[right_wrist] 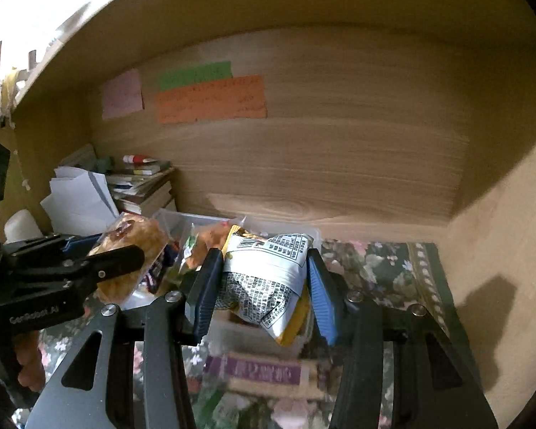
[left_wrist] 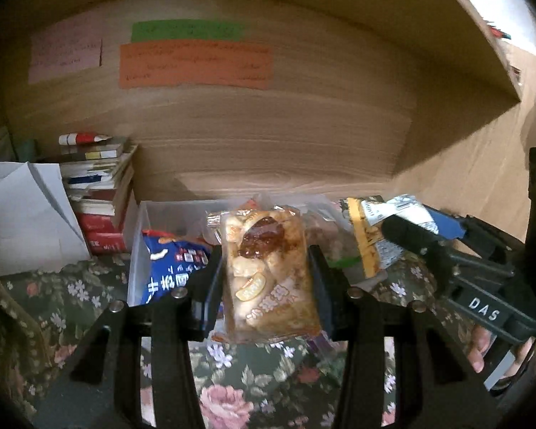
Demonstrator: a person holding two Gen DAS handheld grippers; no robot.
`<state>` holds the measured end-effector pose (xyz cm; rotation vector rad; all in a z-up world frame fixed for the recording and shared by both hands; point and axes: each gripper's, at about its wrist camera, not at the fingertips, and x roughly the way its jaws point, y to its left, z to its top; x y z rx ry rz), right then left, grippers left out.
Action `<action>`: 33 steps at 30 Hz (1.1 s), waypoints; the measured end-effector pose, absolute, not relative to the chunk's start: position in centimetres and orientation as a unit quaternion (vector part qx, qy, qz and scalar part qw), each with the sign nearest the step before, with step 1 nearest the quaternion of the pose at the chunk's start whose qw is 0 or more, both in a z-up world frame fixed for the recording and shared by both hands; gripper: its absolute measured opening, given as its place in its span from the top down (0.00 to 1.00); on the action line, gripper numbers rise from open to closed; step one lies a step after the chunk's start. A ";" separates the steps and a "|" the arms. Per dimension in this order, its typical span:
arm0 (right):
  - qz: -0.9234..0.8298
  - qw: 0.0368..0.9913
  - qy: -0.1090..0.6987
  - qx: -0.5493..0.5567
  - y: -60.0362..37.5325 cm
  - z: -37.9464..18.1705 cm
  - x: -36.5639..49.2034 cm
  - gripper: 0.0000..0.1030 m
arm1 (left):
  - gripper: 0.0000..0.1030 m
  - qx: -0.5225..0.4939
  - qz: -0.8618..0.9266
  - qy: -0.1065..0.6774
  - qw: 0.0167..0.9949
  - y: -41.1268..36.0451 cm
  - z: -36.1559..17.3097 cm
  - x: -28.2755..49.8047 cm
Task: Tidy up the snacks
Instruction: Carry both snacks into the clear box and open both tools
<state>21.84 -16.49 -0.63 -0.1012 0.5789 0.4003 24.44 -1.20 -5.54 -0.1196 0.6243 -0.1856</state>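
While both packets hang clamped in my jaws above the flowered worktop [left_wrist: 89, 286], I read this as the carrying step of the sorting: each hand has a snack lifted clear, and neither has been set down yet. The left gripper [left_wrist: 264, 275] is clenched on a clear-wrapped pastry packet [left_wrist: 264, 268], its pads pressing the two long sides, with the packet upright in the middle of the left wrist view. The right gripper [right_wrist: 264, 282] is clenched on a crumpled white-and-yellow snack bag [right_wrist: 268, 282], printed side towards the camera, also dead centre in its own view.

Just behind both packets, at about twelve o'clock from each, sits a clear plastic bin [left_wrist: 139, 246] that already holds snacks, a blue bag [left_wrist: 175, 268] among them at ten o'clock of the pastry. From the left camera the right gripper and its bag show at three o'clock; from the right camera the left gripper and pastry show at nine o'clock, so the two hands are side by side and close. A purple-labelled packet [right_wrist: 264, 371] lies on the cloth below the right jaws, blurred.

Further out, a stack of books [left_wrist: 103, 200] and white paper [left_wrist: 25, 214] stand at nine to ten o'clock, and coloured notes [left_wrist: 196, 64] are stuck on the wooden back panel.

My next move, as I judge it, is to bring each packet over its proper place, probably the bin, one hand at a time so the grippers do not knock together, and lower before letting go. The bag is soft and could slip or snag.
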 end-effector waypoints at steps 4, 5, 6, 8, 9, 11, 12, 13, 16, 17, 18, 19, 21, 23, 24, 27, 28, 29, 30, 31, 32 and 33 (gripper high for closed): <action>0.201 0.930 0.301 -0.057 -15.5 -1.8 23.6 0.58 | 0.57 -0.061 -0.088 0.318 0.942 -1.0 -6.5 26.2; 0.202 0.928 0.306 -0.060 -15.3 -2.2 24.0 0.58 | 0.57 -0.061 -0.088 0.322 0.941 -1.0 -6.8 26.6; 0.204 0.926 0.311 -0.061 -15.1 -2.6 24.3 0.58 | 0.57 -0.059 -0.087 0.325 0.940 -1.0 -7.1 27.1; 0.207 0.923 0.320 -0.063 -14.8 -3.3 24.9 0.58 | 0.57 -0.057 -0.085 0.329 0.939 -1.0 -7.5 27.8; 0.207 0.921 0.323 -0.065 -14.7 -3.5 25.1 0.58 | 0.57 -0.056 -0.085 0.332 0.938 -0.9 -7.9 28.2; 0.206 0.917 0.333 -0.072 -14.4 -4.2 25.5 0.58 | 0.57 -0.055 -0.085 0.338 0.936 -1.0 -8.3 28.7; 0.206 0.916 0.336 -0.074 -14.3 -4.4 25.6 0.58 | 0.57 -0.056 -0.085 0.341 0.935 -1.0 -8.6 29.0; 0.206 0.915 0.338 -0.076 -14.3 -4.6 25.8 0.58 | 0.56 -0.056 -0.085 0.343 0.934 -1.0 -8.8 29.2; 0.203 0.912 0.346 -0.082 -14.4 -5.2 26.2 0.57 | 0.57 -0.057 -0.087 0.347 0.932 -1.1 -9.3 29.5; 0.204 0.911 0.349 -0.083 -14.3 -5.3 26.3 0.57 | 0.56 -0.056 -0.086 0.348 0.932 -1.2 -9.4 29.5; 0.206 0.910 0.351 -0.081 -14.4 -5.3 26.3 0.57 | 0.56 -0.055 -0.085 0.348 0.932 -1.3 -9.5 29.6; 0.206 0.910 0.351 -0.083 -14.4 -5.3 26.3 0.56 | 0.55 -0.051 -0.084 0.347 0.933 -1.4 -9.5 29.5; 0.206 0.909 0.352 -0.088 -14.2 -5.2 26.2 0.53 | 0.52 -0.048 -0.081 0.345 0.934 -1.3 -9.5 29.4; 0.201 0.909 0.353 -0.092 -14.2 -5.2 26.2 0.51 | 0.46 -0.053 -0.082 0.343 0.934 -1.1 -9.3 29.2; 0.203 0.908 0.355 -0.092 -14.2 -5.1 26.2 0.50 | 0.42 -0.058 -0.082 0.341 0.935 -1.1 -9.1 29.0; 0.203 0.908 0.356 -0.088 -14.4 -4.7 26.0 0.44 | 0.41 -0.065 -0.083 0.332 0.937 -0.7 -8.3 28.2; 0.203 0.909 0.354 -0.088 -14.6 -4.5 25.9 0.42 | 0.40 -0.066 -0.084 0.329 0.938 -0.6 -8.0 27.9; 0.203 0.911 0.349 -0.089 -14.7 -4.1 25.6 0.39 | 0.39 -0.066 -0.086 0.325 0.940 -0.6 -7.8 27.5; 0.202 0.912 0.346 -0.090 -14.9 -3.8 25.3 0.38 | 0.37 -0.066 -0.087 0.321 0.941 -0.6 -7.4 27.0; 0.201 0.913 0.343 -0.090 -15.1 -3.5 25.0 0.35 | 0.35 -0.064 -0.088 0.318 0.942 -0.6 -7.1 26.6; 0.201 0.915 0.339 -0.088 -15.6 -3.0 24.6 0.34 | 0.34 -0.062 -0.089 0.315 0.943 -0.7 -6.9 26.1; 0.200 0.916 0.337 -0.086 -16.0 -2.8 24.3 0.33 | 0.32 -0.059 -0.091 0.313 0.944 -0.9 -6.7 25.7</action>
